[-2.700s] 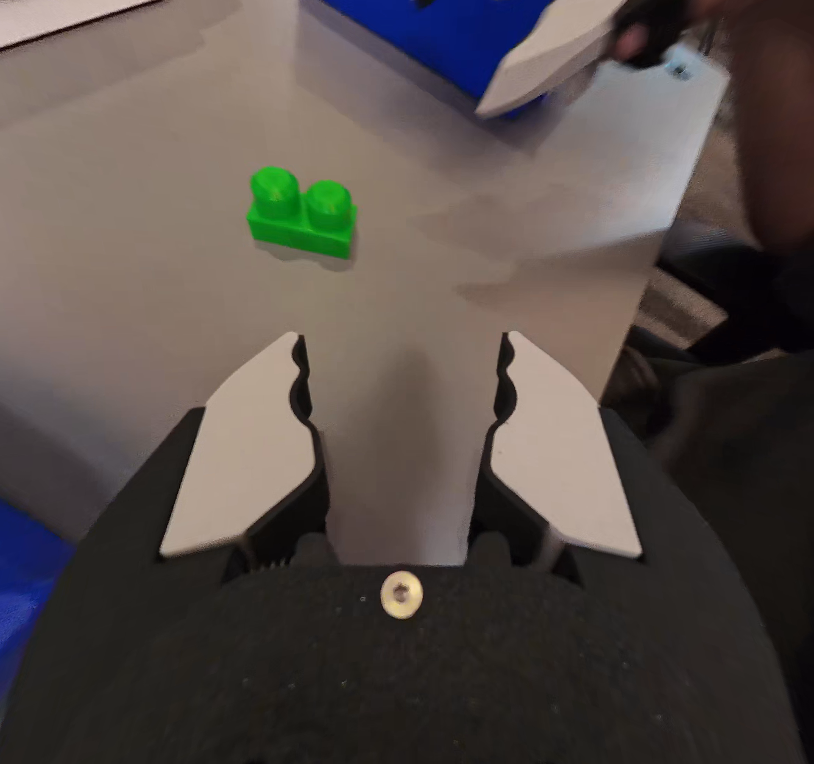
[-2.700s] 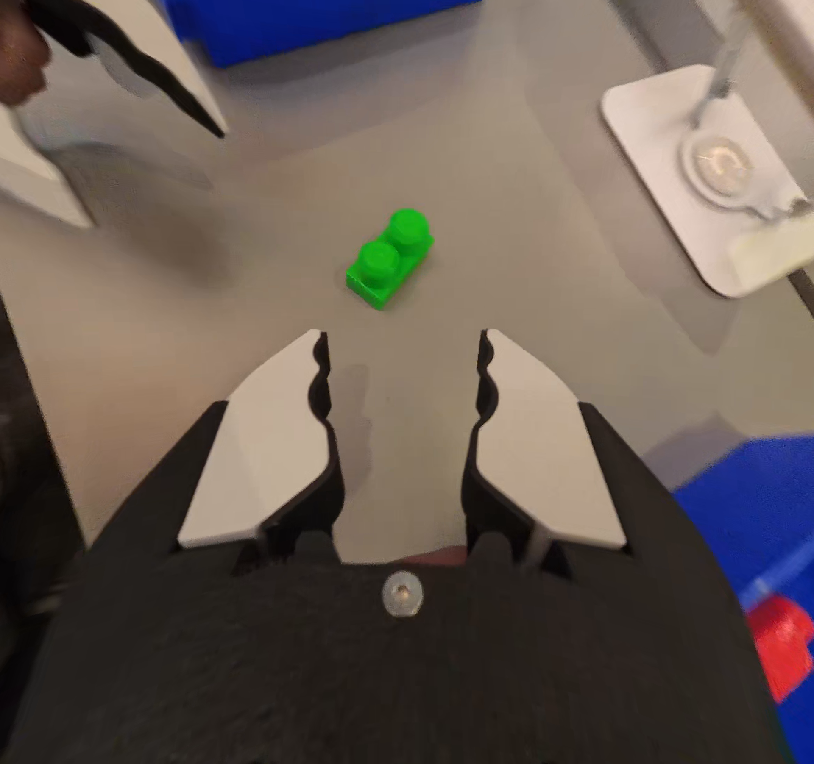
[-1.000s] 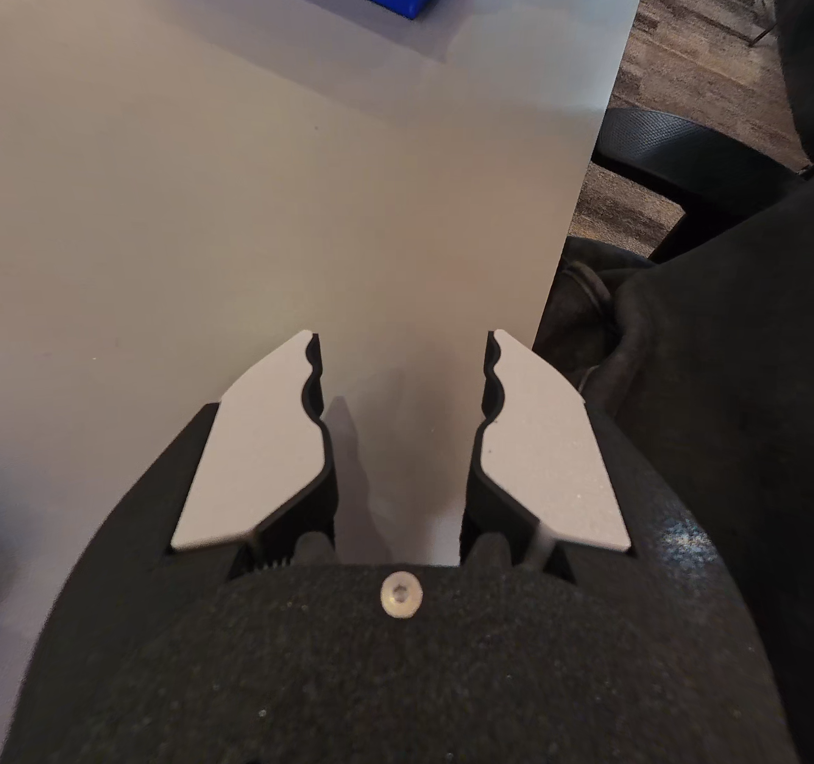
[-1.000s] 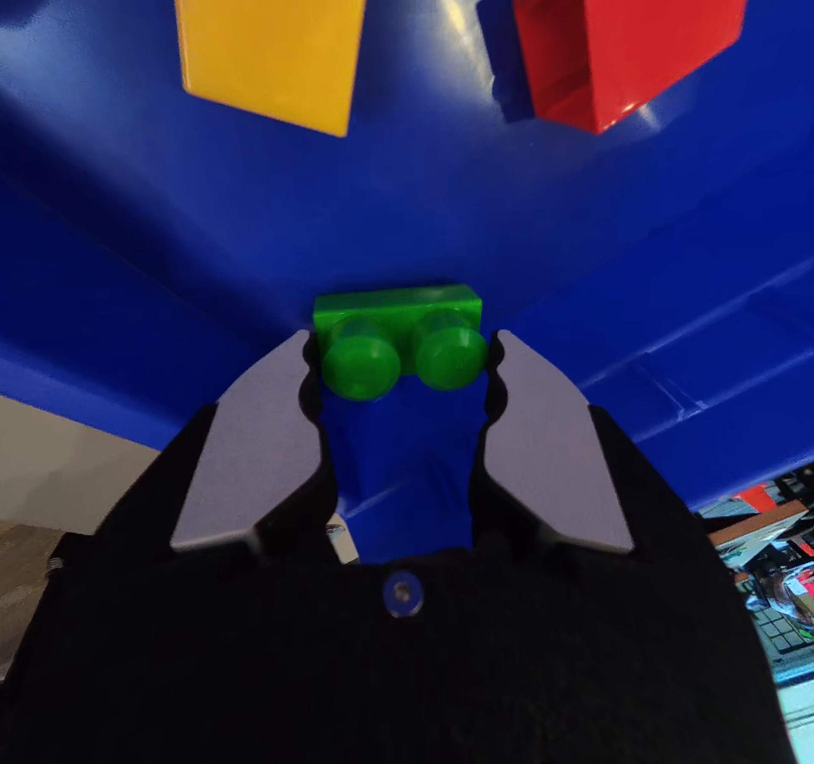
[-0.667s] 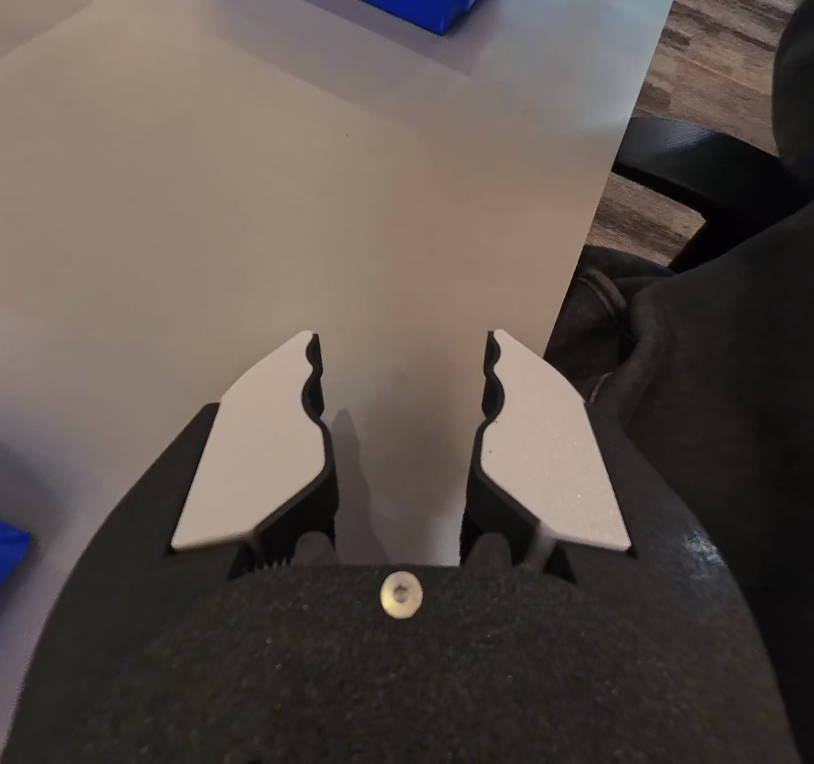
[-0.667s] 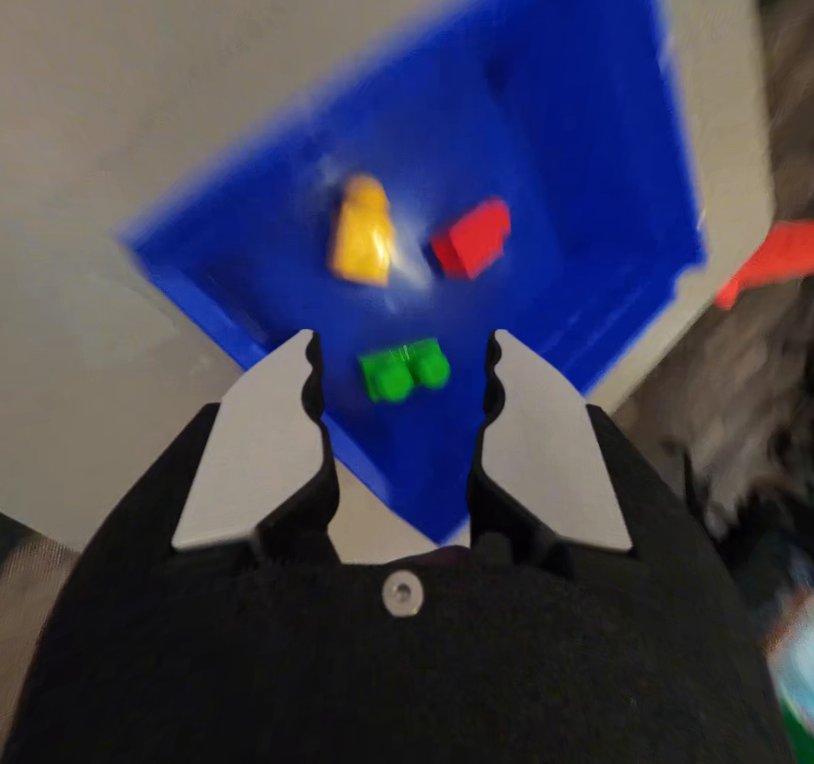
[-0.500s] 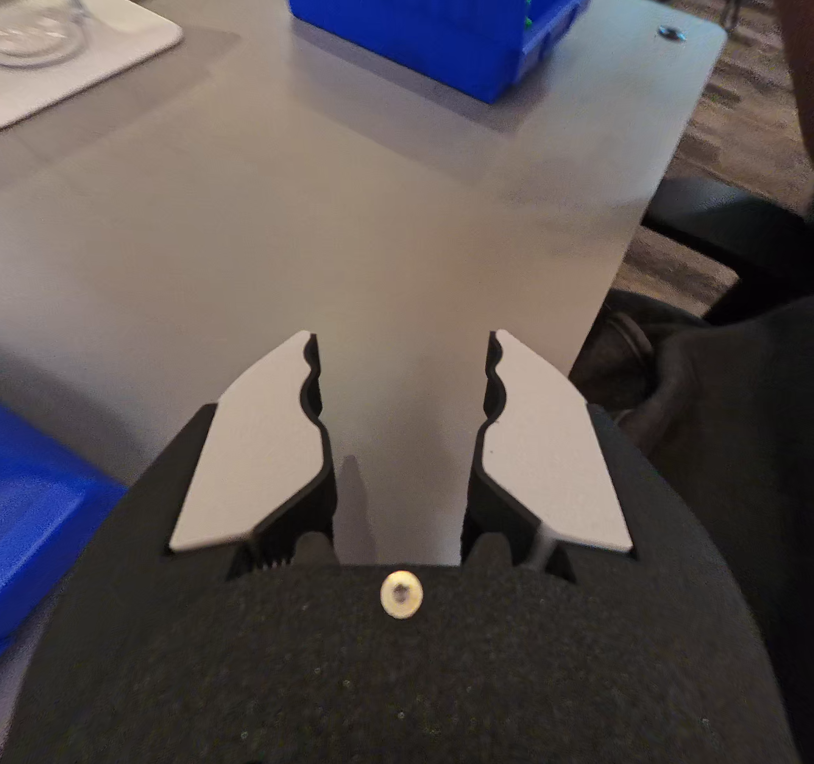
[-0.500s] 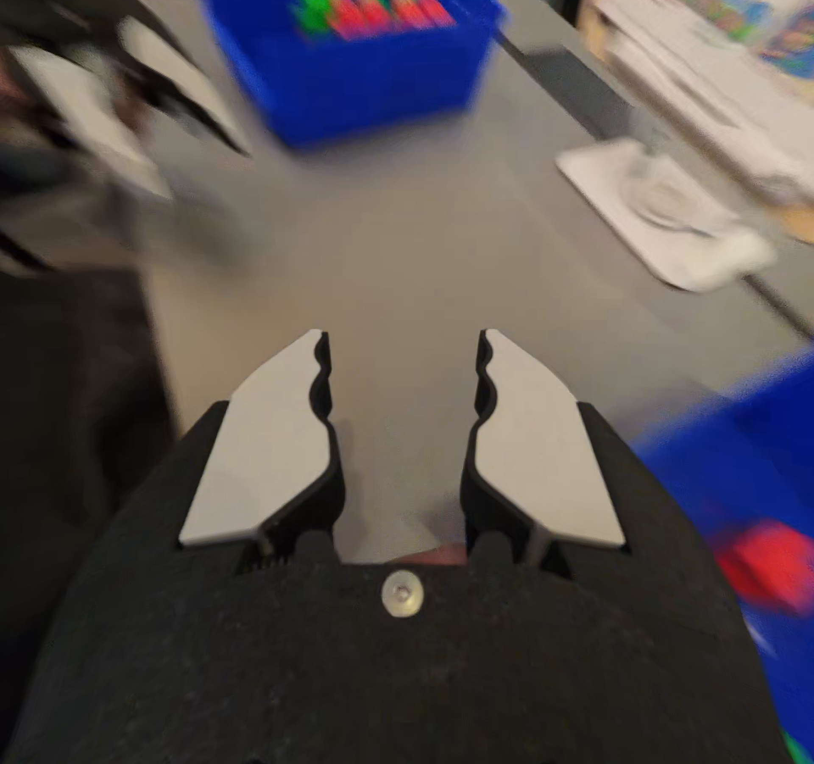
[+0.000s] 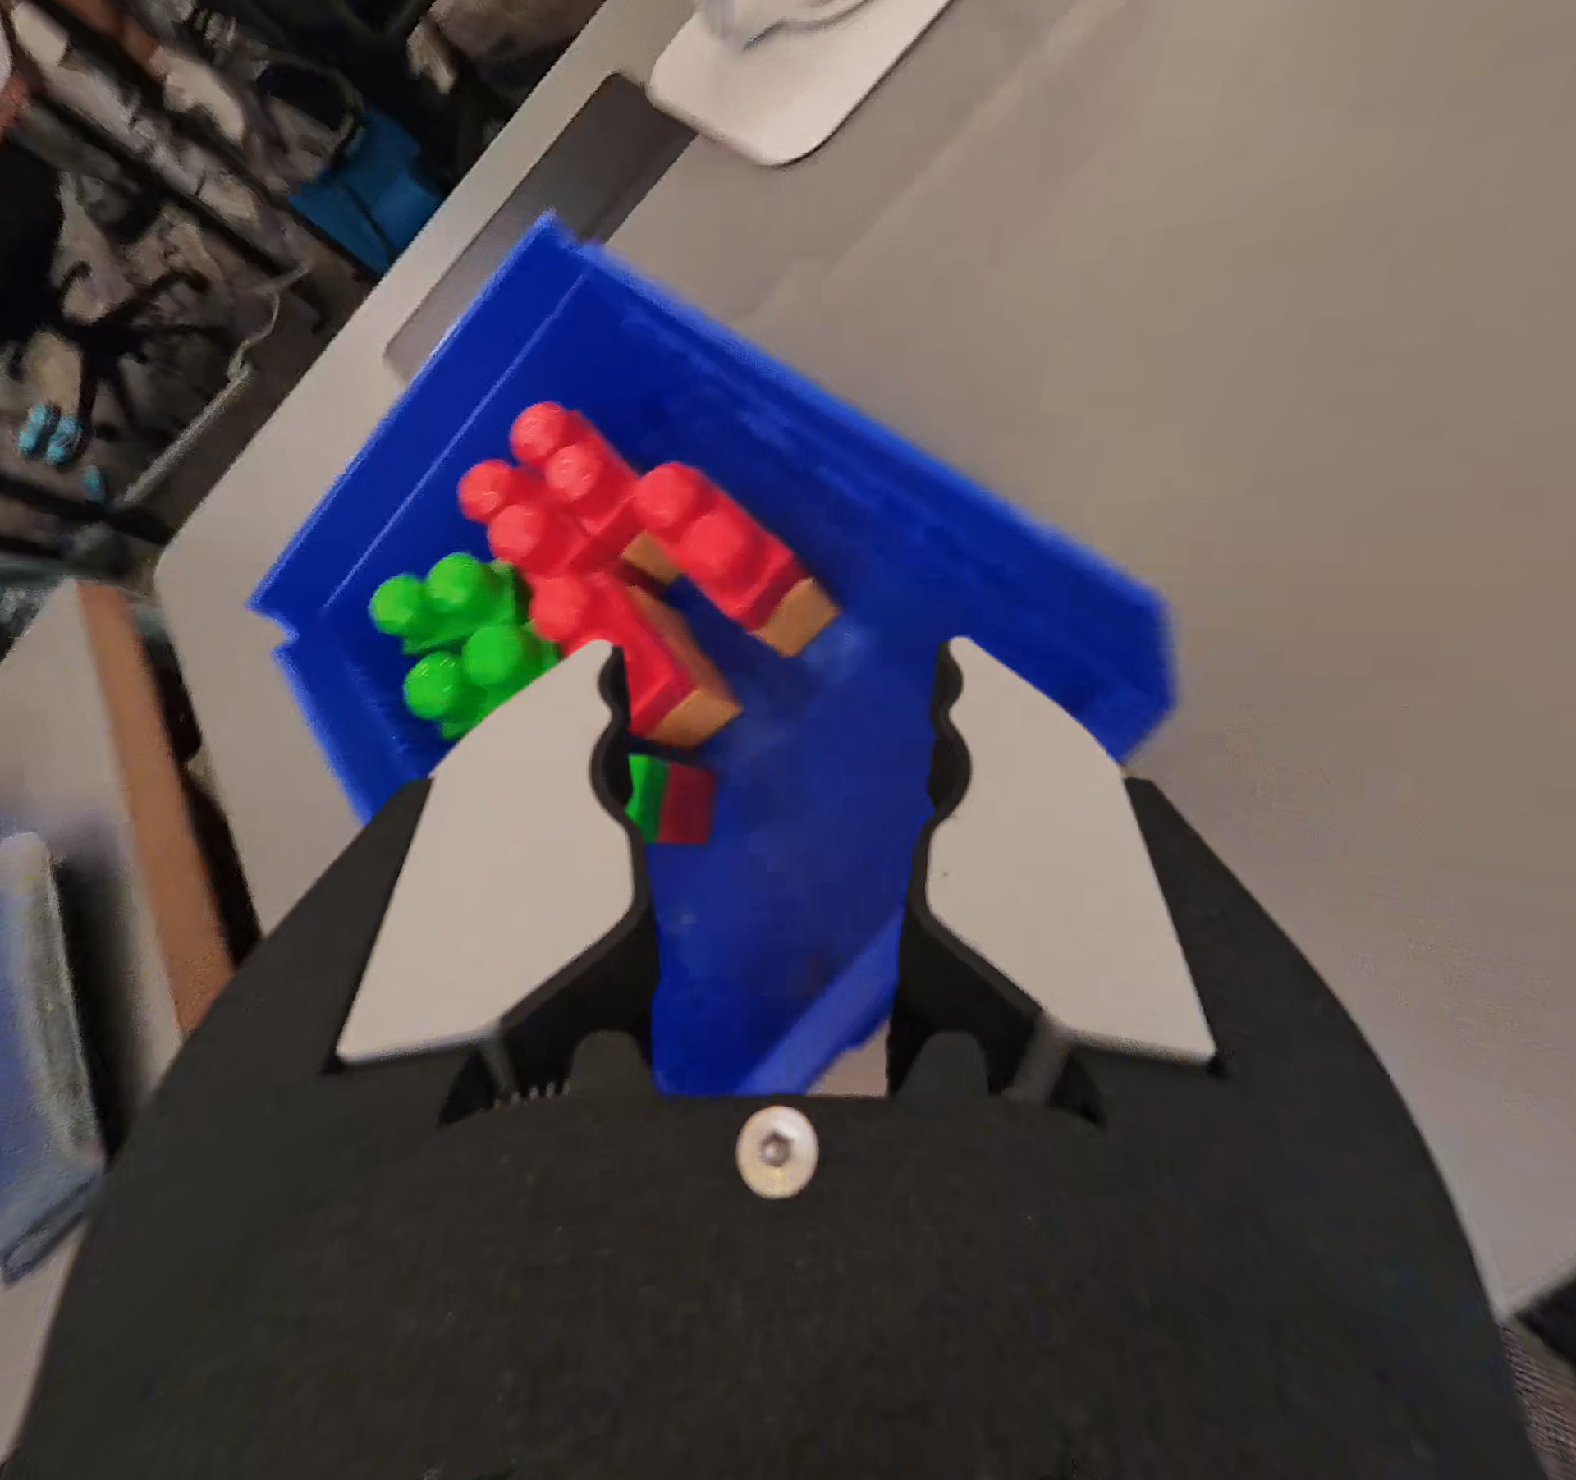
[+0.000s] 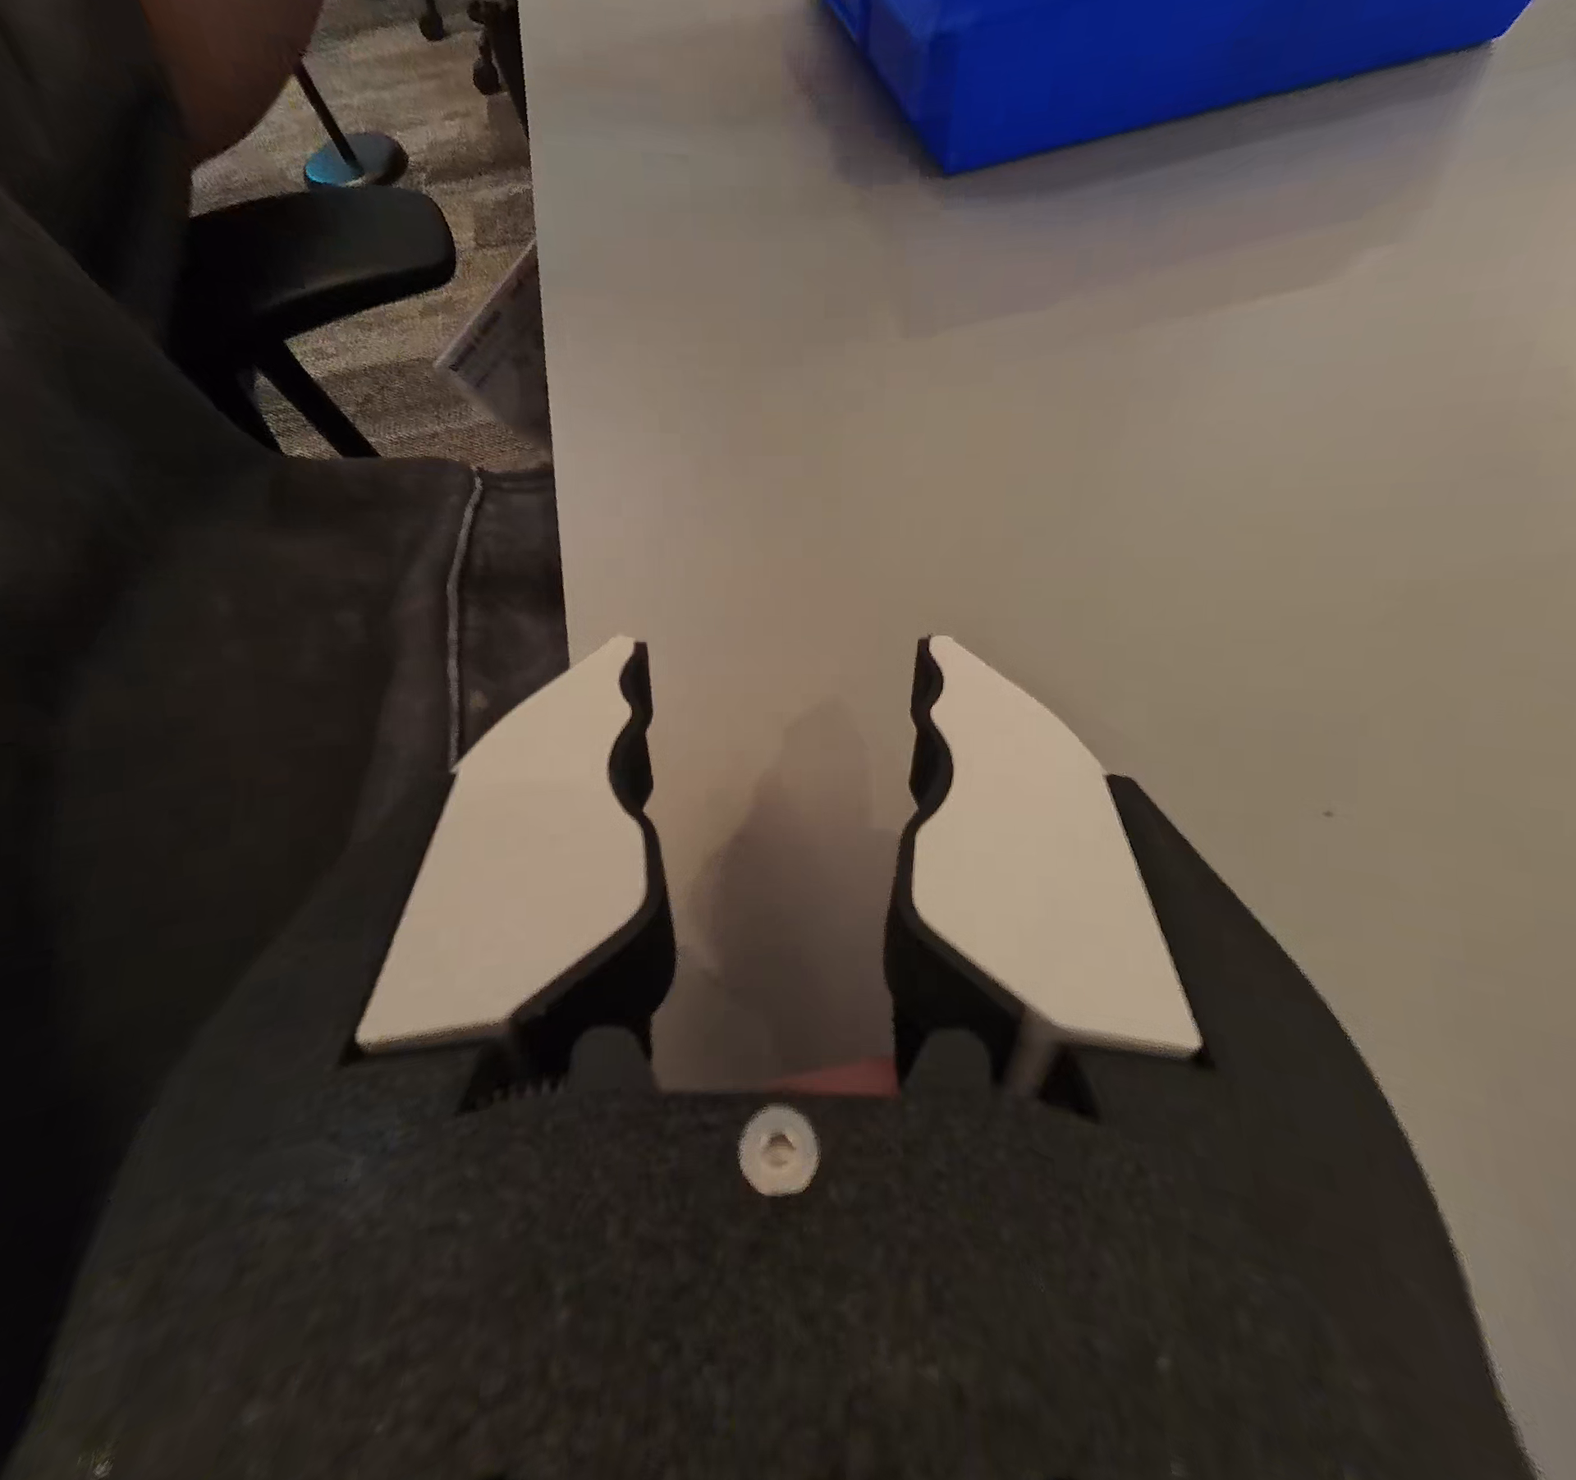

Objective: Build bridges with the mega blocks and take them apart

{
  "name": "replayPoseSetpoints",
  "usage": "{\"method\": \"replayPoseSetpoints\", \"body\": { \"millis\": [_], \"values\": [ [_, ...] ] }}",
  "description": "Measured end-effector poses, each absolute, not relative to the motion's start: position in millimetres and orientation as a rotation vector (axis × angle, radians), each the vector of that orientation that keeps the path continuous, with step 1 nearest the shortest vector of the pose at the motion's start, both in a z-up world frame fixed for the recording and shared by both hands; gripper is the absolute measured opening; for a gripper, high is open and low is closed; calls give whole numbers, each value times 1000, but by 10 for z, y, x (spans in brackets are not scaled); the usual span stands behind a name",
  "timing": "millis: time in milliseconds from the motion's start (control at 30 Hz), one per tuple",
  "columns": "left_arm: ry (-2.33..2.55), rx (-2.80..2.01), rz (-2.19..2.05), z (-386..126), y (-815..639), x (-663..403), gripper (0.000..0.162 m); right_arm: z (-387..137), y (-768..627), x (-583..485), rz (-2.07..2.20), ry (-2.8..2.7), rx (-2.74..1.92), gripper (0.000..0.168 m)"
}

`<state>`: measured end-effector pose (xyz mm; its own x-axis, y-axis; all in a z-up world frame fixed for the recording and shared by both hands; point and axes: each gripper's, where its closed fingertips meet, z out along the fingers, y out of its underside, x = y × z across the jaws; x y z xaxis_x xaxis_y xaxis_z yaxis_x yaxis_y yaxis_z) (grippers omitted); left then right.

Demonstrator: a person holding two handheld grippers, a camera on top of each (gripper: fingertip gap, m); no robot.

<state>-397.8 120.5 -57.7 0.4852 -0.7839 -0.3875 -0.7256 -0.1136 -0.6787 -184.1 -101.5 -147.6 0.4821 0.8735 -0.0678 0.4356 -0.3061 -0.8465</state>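
No bridge is standing on the tabletop, so building seems yet to begin or a round is over. The left gripper is hovering over a blue bin holding red blocks and green blocks, jaws wide apart and empty. Only the right view is showing the right gripper, gaping empty over bare tabletop, and another bin.

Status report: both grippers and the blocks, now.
Left gripper open, empty, over blue plastic bin of red studded blocks and green ones. Right gripper open, empty, over bare grey table. Nothing in the way.
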Motion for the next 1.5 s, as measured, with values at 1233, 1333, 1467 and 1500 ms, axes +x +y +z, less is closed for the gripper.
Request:
{"method": "replayPoseSetpoints", "body": {
  "millis": [1233, 1333, 1467, 1500],
  "values": [
    [709, -2126, -374, -334, 1513, -4489, 44, -1353, -907, -1531, 702, -951, -1928, 50],
    [857, -1997, -605, -124, 1344, -4113, 44, -1318, -755, -1538, 775, -852, -1968, 50],
    [1054, -1794, -966, 131, 1032, -3437, 44, -1061, -477, -1660, 846, -782, -1925, 51],
    [1115, -1739, -1052, 186, 926, -3263, 44, -941, -392, -1707, 872, -772, -1887, 51]
  ]
}}
